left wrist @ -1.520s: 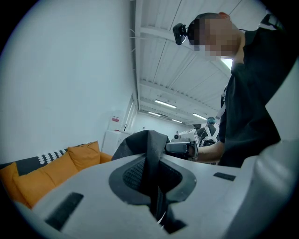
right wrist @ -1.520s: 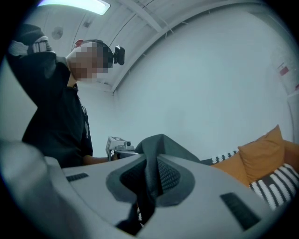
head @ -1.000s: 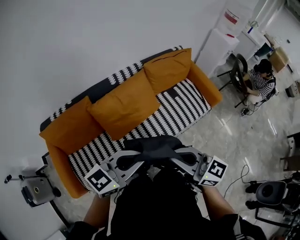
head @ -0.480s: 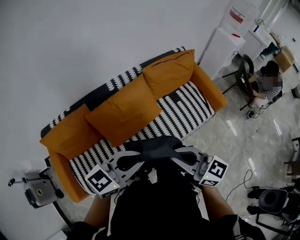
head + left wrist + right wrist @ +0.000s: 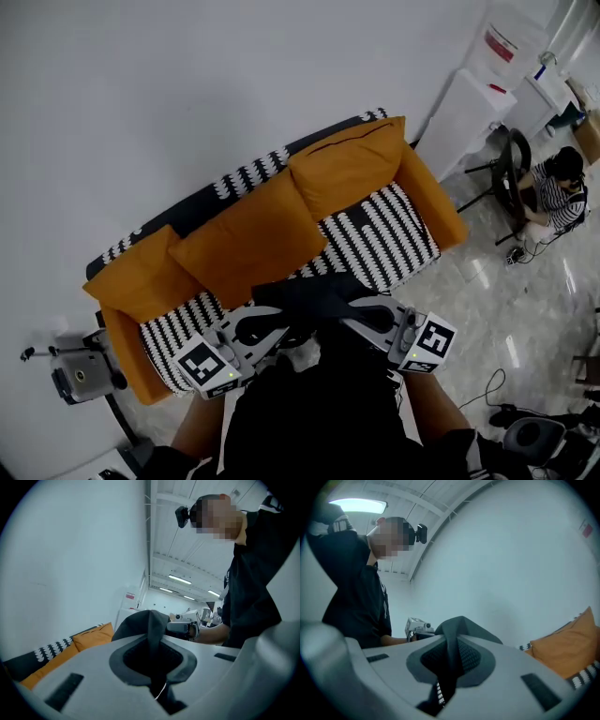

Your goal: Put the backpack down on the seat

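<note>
Dark grey fabric backpack (image 5: 314,292) is hanging pinched in the closed jaws of the left gripper (image 5: 151,654) and right gripper (image 5: 450,660), held up off the orange sofa's black-and-white striped seat (image 5: 380,239).

**Colour and pattern reference**
The sofa (image 5: 429,202) is showing orange; its seat cover (image 5: 375,239) is showing black-and-white zigzag stripes. The backpack (image 5: 314,292) is showing dark grey. The left gripper (image 5: 151,651) and right gripper (image 5: 451,656) are showing pale grey.

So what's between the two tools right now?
The backpack: its dark fabric spans the gap, clamped in both the left tool and right tool. Head view shows it.
</note>
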